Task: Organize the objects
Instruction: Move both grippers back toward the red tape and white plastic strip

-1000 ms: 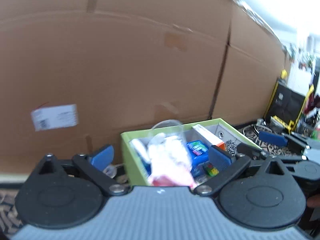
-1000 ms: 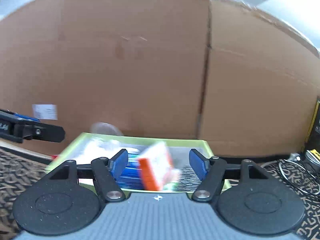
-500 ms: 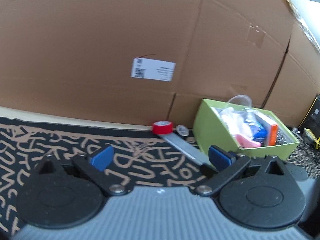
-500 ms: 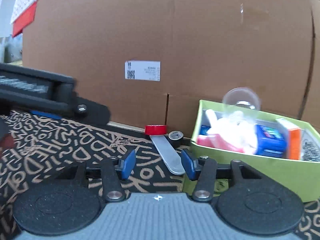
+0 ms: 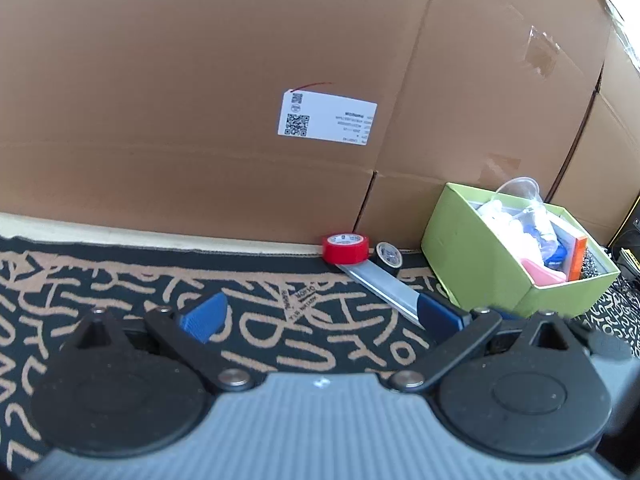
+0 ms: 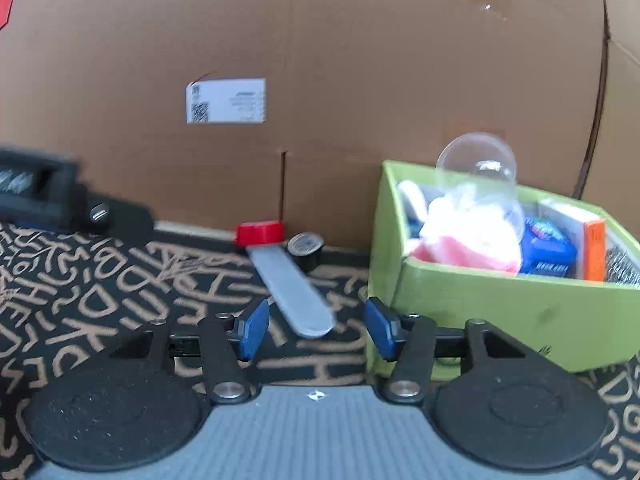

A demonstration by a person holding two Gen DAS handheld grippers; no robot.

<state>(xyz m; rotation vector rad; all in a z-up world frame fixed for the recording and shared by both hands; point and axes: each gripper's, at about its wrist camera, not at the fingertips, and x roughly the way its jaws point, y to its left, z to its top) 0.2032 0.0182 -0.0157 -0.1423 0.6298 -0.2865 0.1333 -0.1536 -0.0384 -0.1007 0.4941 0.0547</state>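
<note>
A flat grey strip (image 6: 290, 286) lies on the patterned mat, its far end by a red tape roll (image 6: 260, 233) and a black tape roll (image 6: 306, 245). My right gripper (image 6: 316, 330) is low over the mat and half open, with the strip's near end just ahead of the gap and touching neither pad. My left gripper (image 5: 320, 314) is wide open and empty. Its right fingertip (image 5: 438, 314) overlaps the near end of the grey strip (image 5: 380, 284). Beyond are the red roll (image 5: 346, 248) and the black roll (image 5: 388, 258).
A green box (image 6: 500, 300) stands right of the strip, holding a clear dome cup, a pink-white bundle, a blue packet, an orange-white carton and a steel scrubber. Tall cardboard boxes (image 5: 240, 80) wall off the back. The left tool's black frame (image 6: 48, 192) shows at left.
Both grippers have swung left and down from above the green box to the mat. The tape rolls and grey strip have come into view. The right jaws have narrowed.
</note>
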